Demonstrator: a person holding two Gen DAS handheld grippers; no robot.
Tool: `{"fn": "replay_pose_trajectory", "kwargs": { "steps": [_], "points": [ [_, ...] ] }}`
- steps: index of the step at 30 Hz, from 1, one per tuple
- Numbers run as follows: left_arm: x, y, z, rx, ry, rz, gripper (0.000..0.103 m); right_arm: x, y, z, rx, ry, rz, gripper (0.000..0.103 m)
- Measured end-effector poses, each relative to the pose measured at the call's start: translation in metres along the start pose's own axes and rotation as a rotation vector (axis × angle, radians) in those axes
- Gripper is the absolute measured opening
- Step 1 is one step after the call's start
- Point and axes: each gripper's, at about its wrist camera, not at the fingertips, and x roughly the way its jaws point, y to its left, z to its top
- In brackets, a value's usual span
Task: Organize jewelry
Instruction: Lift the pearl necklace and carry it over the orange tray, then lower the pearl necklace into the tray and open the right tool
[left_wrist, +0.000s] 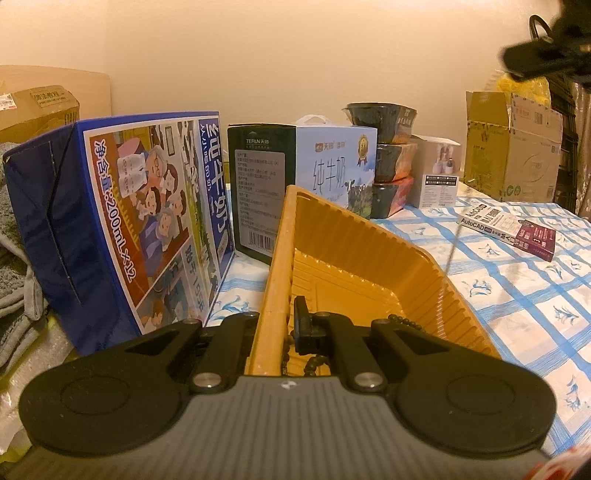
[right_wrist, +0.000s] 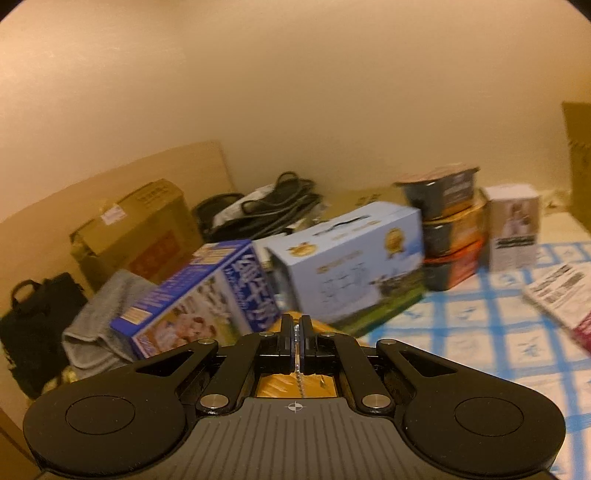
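left hand-held gripper (left_wrist: 286, 328): clamped on tray (left_wrist: 369, 236) wall, tray steadied, beads (left_wrist: 402, 322) just ahead | right hand-held gripper (right_wrist: 296, 334): clamped on chain (right_wrist: 297, 363), lifted clear, likely for the tray

Left gripper (left_wrist: 284, 328) tipped downward, jaws clamped on the yellow tray (left_wrist: 275, 266) wall, right gripper (right_wrist: 296, 332) raised higher (blurred in the left view), jaws pinched on a thin silver chain (right_wrist: 297, 365).
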Motion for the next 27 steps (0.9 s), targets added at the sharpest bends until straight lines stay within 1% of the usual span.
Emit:
{"fn": "replay_pose_trajectory", "kwargs": {
  "steps": [4, 8, 11, 16, 19, 22, 26, 27],
  "points": [
    [0.0, 0.0, -0.001, -0.006, 0.0, 0.001, 0.006, 0.016, 0.009, 0.0, 0.039, -0.039, 0.061, 0.002],
    [-0.001, 0.001, 0.0, -0.007, 0.0, -0.002, 0.006, 0.037, 0.007, -0.008, 0.076, -0.017, 0.07, 0.002],
    [-0.001, 0.002, 0.0, -0.012, -0.001, -0.006, 0.006, 0.051, -0.002, -0.026, 0.111, 0.049, 0.041, 0.002],
    [-0.001, 0.002, 0.0, -0.015, -0.003, -0.006, 0.006, 0.071, -0.018, -0.066, 0.14, 0.196, -0.018, 0.002],
    [-0.001, 0.002, 0.0, -0.015, -0.002, -0.006, 0.006, 0.081, -0.024, -0.083, 0.149, 0.248, -0.038, 0.002],
    [-0.001, 0.002, 0.0, -0.017, -0.003, -0.005, 0.007, 0.086, -0.021, -0.087, 0.145, 0.25, -0.025, 0.002],
    [-0.001, 0.002, 0.0, -0.019, -0.001, -0.005, 0.007, 0.084, -0.009, -0.082, 0.145, 0.205, 0.067, 0.002],
    [-0.001, 0.002, 0.0, -0.018, -0.001, -0.005, 0.007, 0.083, -0.007, -0.082, 0.144, 0.205, 0.078, 0.002]
  ]
}}
